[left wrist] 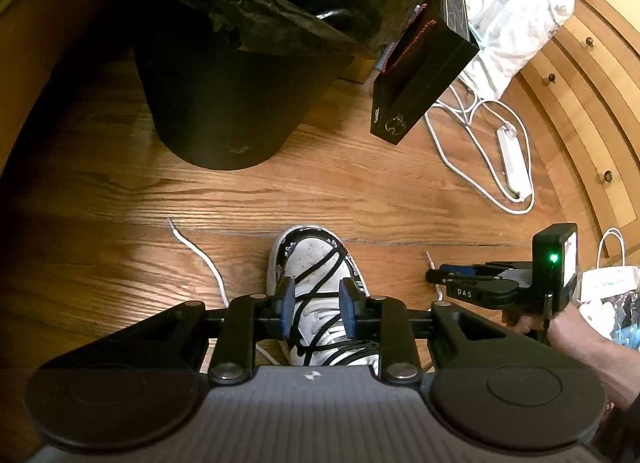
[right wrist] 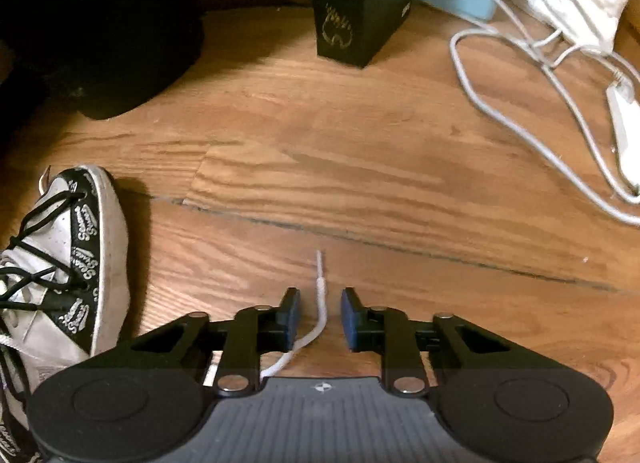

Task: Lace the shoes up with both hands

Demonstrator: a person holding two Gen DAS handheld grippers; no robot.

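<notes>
The white sneaker (left wrist: 316, 271) with black printed trim stands on the wooden floor (left wrist: 360, 191), toe pointing away from the left wrist camera; its heel end is hidden behind the left gripper's body, and in the right wrist view the frame's left edge cuts it off. Black laces (left wrist: 320, 275) cross loosely over its top. A white lace (right wrist: 320, 303) trails from the shoe across the floor on both sides, and where it joins the shoe cannot be made out.

The left gripper (left wrist: 318, 309) hangs over the sneaker, its fingers (left wrist: 288, 307) partly open, with the tongue and black laces seen between them; whether the pads touch anything cannot be told. The right gripper (right wrist: 320, 319), held in a hand (left wrist: 536, 323) at the sneaker's right, straddles the white lace's tip with its fingers (right wrist: 294, 319) narrowly apart, gaps showing on both sides of the lace.

Beyond stand a black bin (left wrist: 224, 95), a black gift bag (left wrist: 424, 75) and white cables (left wrist: 480, 167).
</notes>
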